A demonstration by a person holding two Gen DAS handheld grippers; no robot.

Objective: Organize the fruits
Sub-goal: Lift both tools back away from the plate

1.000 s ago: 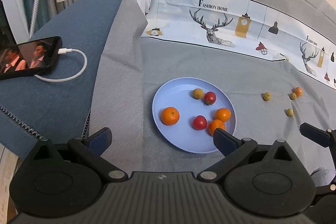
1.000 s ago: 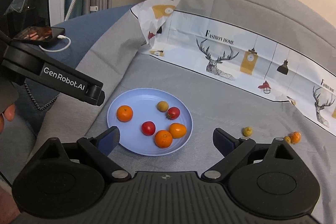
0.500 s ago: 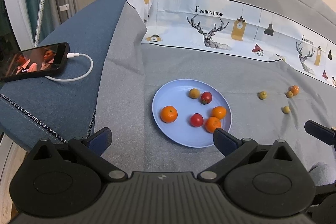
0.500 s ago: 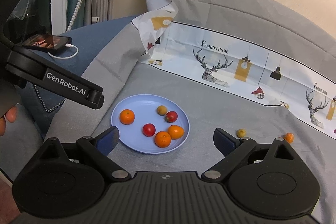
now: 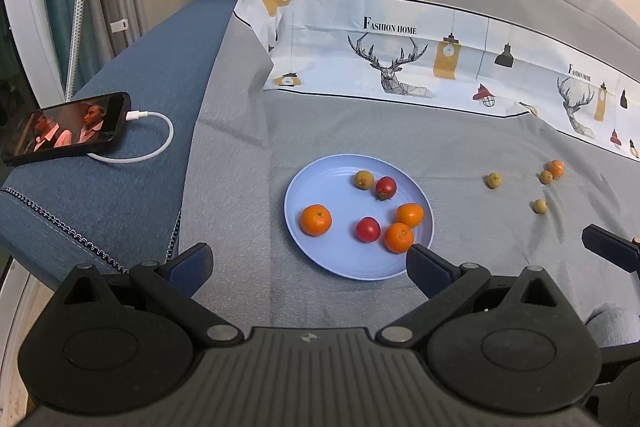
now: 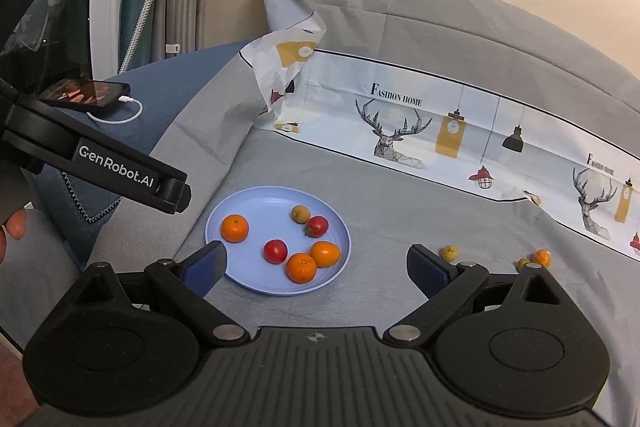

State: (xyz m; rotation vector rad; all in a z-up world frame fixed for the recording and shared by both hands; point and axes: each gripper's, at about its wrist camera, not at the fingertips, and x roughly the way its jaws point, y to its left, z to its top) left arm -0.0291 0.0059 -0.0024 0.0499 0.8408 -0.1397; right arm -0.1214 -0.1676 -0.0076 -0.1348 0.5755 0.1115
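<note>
Partly done: six fruits already on the blue plate (image 5: 320, 183), namely three oranges (image 5: 315, 219), two tomatoes (image 5: 368, 229) and one small yellow fruit (image 5: 364, 179). Left on the grey cloth (image 5: 460, 155), well to the right: three small yellow fruits (image 5: 494, 180) and one small orange (image 5: 556, 168). Round, smooth, whole. Left gripper (image 5: 308, 263) and right gripper (image 6: 316, 263) both spread wide, empty, raised short of the plate.

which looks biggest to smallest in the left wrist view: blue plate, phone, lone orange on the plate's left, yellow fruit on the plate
1. blue plate
2. phone, foreshortened by the fisheye edge, so unsure
3. lone orange
4. yellow fruit
</note>
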